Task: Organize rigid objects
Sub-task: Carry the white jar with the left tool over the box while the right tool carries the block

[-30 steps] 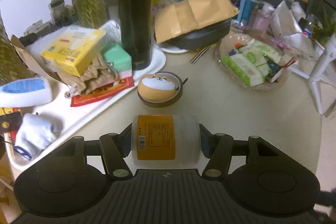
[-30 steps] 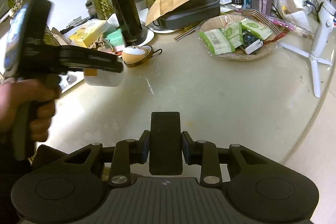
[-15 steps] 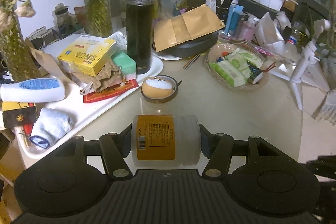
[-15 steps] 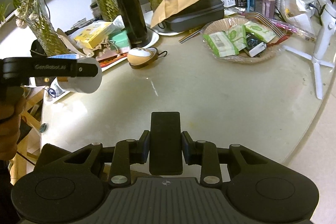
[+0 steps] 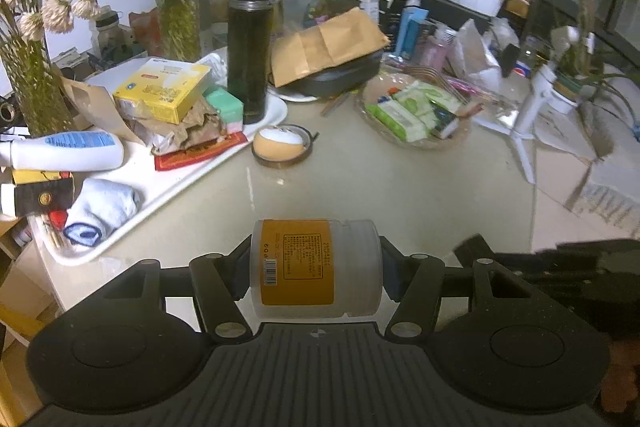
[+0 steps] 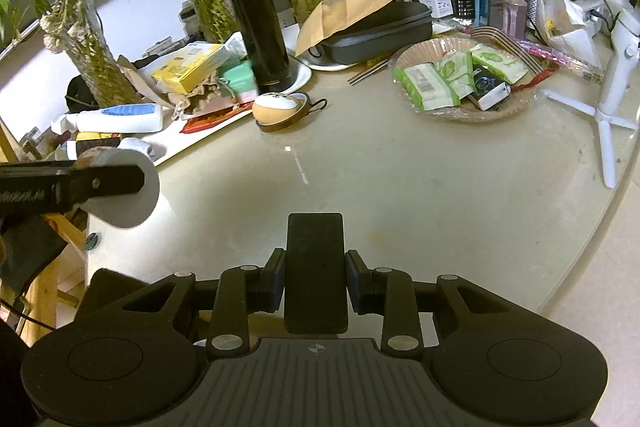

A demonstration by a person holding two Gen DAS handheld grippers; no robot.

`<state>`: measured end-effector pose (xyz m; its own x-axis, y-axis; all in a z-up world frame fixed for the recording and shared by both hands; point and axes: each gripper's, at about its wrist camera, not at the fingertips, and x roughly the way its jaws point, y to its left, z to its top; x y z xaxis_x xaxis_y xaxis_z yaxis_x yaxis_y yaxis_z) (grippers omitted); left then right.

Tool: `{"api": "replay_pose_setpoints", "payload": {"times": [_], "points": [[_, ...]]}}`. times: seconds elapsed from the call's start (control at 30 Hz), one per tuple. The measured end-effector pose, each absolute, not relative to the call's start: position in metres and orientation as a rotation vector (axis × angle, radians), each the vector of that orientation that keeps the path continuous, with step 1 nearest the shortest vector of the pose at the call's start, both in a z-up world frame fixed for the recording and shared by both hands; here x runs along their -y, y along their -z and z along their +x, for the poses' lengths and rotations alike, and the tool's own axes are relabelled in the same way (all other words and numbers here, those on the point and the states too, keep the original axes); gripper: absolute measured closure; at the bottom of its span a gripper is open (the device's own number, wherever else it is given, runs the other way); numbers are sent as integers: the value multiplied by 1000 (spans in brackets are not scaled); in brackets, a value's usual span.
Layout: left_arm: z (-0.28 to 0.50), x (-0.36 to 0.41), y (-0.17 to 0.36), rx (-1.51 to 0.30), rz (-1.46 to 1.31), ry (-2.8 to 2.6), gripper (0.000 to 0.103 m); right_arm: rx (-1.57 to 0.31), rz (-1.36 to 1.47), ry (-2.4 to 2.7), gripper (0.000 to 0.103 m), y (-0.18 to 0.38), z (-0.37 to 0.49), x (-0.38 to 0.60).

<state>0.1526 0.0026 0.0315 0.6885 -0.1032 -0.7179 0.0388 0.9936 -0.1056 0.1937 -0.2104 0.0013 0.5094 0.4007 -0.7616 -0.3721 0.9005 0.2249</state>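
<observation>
1. The jar (image 5: pixel 316 269), a frosted plastic one with an orange label, is held sideways in the left gripper (image 5: pixel 314 273), above the near edge of the table (image 5: pixel 400 187). The jaws stand about half open and are closed on its two ends, base and cap.
2. The jar appears stiff and light; whether it is full cannot be told through the frosted wall. The smooth plastic is judged slippery, so an end-to-end hold may let it roll or pivot between the pads.
3. A grip across the labelled body would be judged steadier than one on the cap (the cap end is ribbed and slightly narrower).
4. The black block (image 6: pixel 316 271), flat and rigid, is clamped by its long sides in the right gripper (image 6: pixel 316 281), whose jaws are drawn fairly narrow. It is carried over the table's front part.
5. The block looks hard with matte faces; it is probably a small device, so a gentle set-down is advised.
6. The white tray (image 5: pixel 192 183) at the left is already crowded.
</observation>
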Motion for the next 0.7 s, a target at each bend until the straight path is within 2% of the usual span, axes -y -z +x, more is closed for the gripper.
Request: {"api": "replay_pose_setpoints", "payload": {"times": [0.7], "points": [[78, -8, -3, -929, -120, 160, 44, -936, 35, -517, 69, -4, 153, 205]]}}
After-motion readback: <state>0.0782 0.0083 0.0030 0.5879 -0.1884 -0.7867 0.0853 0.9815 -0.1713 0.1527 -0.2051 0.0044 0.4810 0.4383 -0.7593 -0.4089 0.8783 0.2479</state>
